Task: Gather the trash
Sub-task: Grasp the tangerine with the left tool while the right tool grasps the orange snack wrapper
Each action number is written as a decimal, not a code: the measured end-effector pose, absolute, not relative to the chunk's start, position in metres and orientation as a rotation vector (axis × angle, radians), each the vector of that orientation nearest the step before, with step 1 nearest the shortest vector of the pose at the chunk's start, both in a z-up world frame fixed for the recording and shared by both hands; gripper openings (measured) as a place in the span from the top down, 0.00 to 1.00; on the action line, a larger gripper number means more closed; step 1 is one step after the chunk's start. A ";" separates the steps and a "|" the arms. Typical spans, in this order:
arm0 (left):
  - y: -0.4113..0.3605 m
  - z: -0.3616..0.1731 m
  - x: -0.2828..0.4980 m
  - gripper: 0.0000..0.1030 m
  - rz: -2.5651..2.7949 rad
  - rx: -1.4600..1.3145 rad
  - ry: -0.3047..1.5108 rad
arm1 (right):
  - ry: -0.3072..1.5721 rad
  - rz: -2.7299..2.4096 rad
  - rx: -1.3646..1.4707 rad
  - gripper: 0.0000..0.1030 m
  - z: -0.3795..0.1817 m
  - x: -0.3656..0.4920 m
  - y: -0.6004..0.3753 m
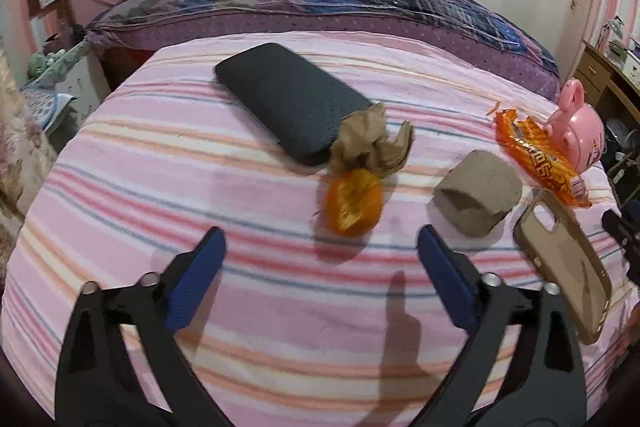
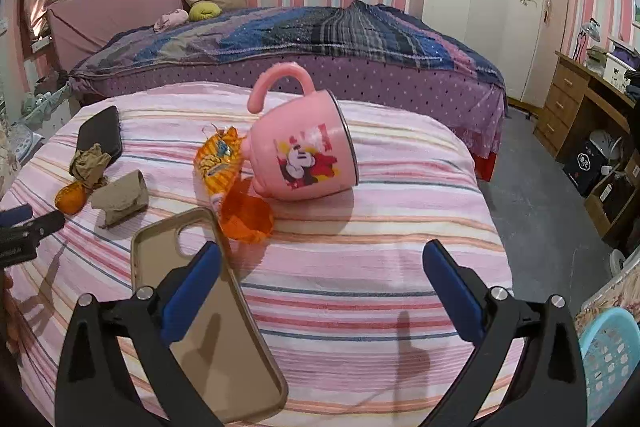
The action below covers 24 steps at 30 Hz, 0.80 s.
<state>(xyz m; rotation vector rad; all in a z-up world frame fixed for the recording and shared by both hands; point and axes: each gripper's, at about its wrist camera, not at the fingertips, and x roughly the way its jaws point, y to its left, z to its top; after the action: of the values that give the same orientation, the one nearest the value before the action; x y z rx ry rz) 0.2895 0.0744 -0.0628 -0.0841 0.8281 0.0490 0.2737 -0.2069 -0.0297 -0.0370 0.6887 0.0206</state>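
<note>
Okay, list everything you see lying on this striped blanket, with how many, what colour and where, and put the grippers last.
dark case: one, black, far left
crumpled paper: one, brown, against the dark case
orange peel: one, orange, just below the paper
cardboard roll: one, brown, middle
snack wrapper: one, orange, beside the mug
mug: one, pink, on its side
phone case: one, tan, near edge
left hand-held gripper: open, empty
right hand-held gripper: open, empty

Crumpled brown paper [image 1: 370, 143] touches an orange peel [image 1: 354, 205]; flattened cardboard tube [image 1: 478, 193] and orange wrapper [image 1: 536, 159] lie nearby.
</note>
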 end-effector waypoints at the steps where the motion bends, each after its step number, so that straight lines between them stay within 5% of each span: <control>1: 0.074 -0.064 0.291 0.22 0.041 -0.088 0.828 | 0.696 0.025 -0.037 0.05 -0.031 0.276 -0.207; 6: 0.066 -0.070 0.300 0.47 -0.016 -0.091 0.855 | 0.701 0.033 -0.031 0.05 -0.034 0.279 -0.210; 9: 0.062 -0.070 0.299 0.70 -0.057 -0.093 0.843 | 0.699 0.044 -0.020 0.05 -0.035 0.282 -0.209; 19: 0.067 -0.064 0.288 0.75 -0.019 -0.057 0.832 | 0.674 0.089 -0.085 0.09 -0.038 0.291 -0.189; 24: 0.083 -0.059 0.281 0.75 0.018 -0.076 0.826 | 0.725 0.122 -0.093 0.38 -0.042 0.305 -0.177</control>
<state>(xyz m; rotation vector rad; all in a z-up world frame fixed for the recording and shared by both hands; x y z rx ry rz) 0.2808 0.0833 -0.0592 -0.0765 0.8262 0.0175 0.3052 -0.1768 -0.0422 -0.0932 0.7251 0.1224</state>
